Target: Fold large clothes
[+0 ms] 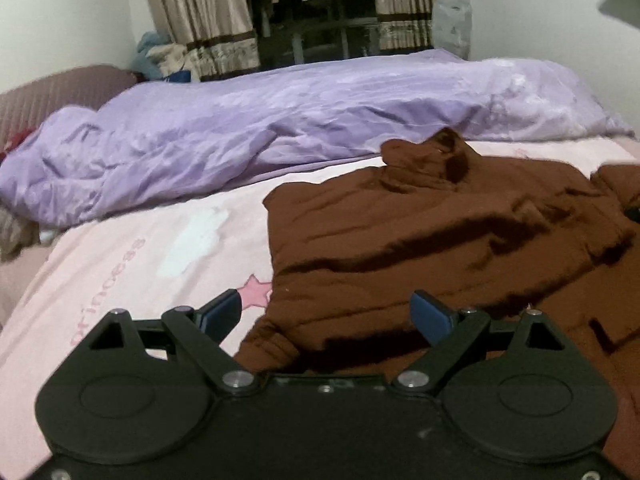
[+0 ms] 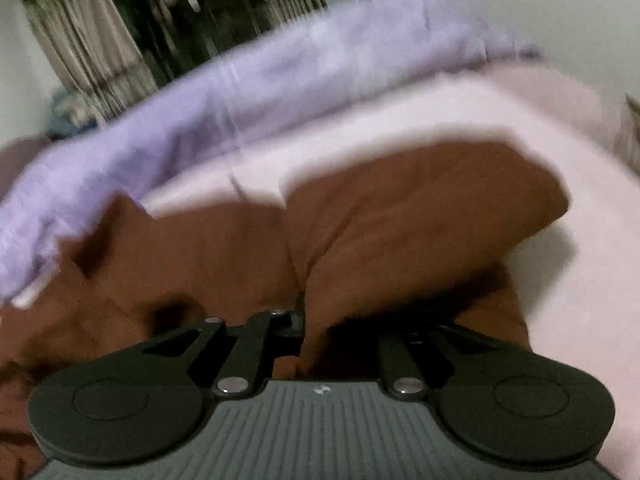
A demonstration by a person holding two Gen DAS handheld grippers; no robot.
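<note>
— Between the spread jaws of the left gripper (image 1: 326, 314), the near edge of the brown sweater (image 1: 432, 236) is lying flat on the pink sheet (image 1: 132, 264); nothing is being pinched there.

— And the right gripper (image 2: 320, 324)?

— Its jaws look pressed together on a raised brown fold, though blur is hiding the tips.

— What is worrying you?

— That one-sided pull is likely dragging the whole sweater sideways, bunching it toward the purple duvet (image 1: 248, 128), since the left side isn't anchoring anything.
</note>
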